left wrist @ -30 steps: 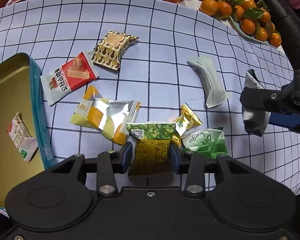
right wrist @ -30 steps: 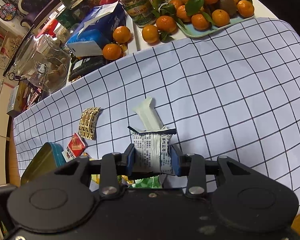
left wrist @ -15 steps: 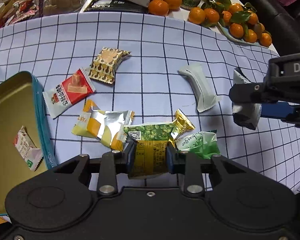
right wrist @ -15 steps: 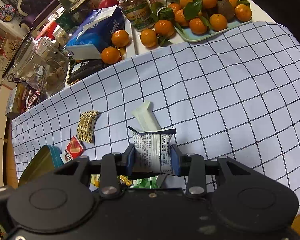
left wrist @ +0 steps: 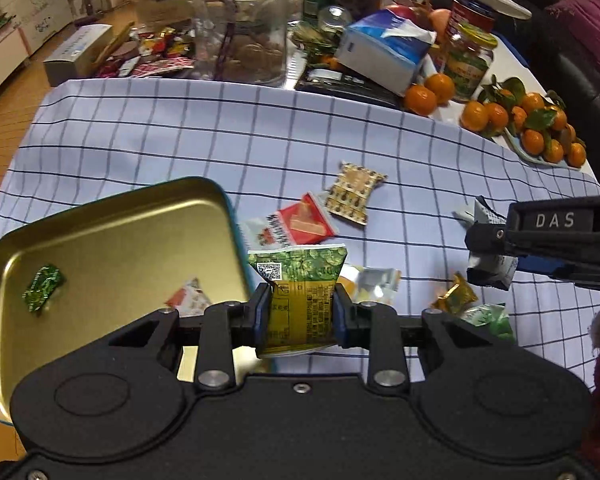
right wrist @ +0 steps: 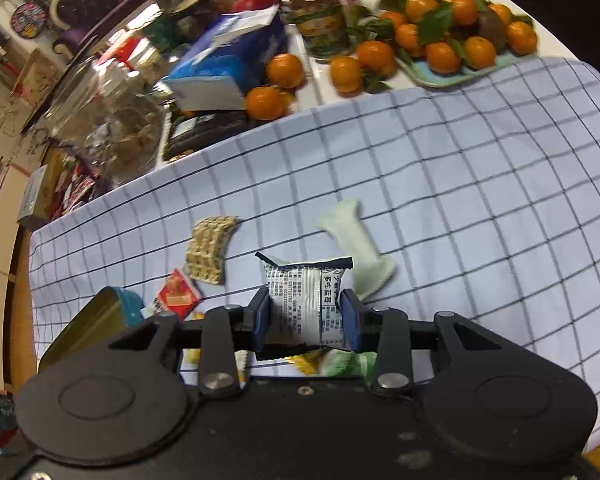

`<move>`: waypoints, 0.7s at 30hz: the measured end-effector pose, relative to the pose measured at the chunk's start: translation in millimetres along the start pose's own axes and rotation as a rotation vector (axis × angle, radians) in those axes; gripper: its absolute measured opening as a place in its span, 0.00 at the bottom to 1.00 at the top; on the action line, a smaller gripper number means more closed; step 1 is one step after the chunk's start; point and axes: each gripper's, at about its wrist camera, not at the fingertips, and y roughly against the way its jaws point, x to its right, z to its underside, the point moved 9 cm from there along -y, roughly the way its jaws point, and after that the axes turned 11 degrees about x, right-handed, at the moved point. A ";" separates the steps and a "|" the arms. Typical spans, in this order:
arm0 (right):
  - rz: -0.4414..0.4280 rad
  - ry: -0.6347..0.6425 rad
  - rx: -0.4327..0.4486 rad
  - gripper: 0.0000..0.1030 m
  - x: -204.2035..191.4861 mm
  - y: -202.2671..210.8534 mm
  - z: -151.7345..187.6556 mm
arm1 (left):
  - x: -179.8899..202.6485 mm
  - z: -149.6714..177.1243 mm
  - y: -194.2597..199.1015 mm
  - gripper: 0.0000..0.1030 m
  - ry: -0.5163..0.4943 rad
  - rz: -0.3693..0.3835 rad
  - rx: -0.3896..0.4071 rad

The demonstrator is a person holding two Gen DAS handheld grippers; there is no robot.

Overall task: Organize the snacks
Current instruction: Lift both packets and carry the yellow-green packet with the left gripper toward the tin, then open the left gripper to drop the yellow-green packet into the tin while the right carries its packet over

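Cluttered checked worktop [left wrist: 180,128], tin [left wrist: 112,236] at left edge. Left tool [left wrist: 301,312] clamped on green packet [left wrist: 300,280], right tool [right wrist: 306,316] on white packet [right wrist: 304,296]. Could drop short, snagging tin rim.

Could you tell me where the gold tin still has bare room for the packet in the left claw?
The gold tin is bare across its middle and far half, between the green candy and the red-and-white packet. Right of its rim, loose snacks crowd the cloth.
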 end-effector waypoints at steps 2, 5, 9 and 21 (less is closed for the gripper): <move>-0.008 0.060 0.024 0.38 -18.6 -1.3 2.4 | -19.7 -1.7 4.8 0.38 0.030 -0.020 0.008; -0.042 0.123 0.048 0.38 -46.4 -2.7 8.9 | -51.7 -4.1 11.0 0.38 0.075 -0.061 0.016; -0.118 0.160 0.057 0.38 -78.8 -4.7 15.3 | -93.2 -2.0 13.9 0.38 0.134 -0.127 0.005; -0.321 0.314 0.072 0.38 -174.3 7.9 45.8 | -187.0 25.9 9.2 0.38 0.276 -0.300 -0.116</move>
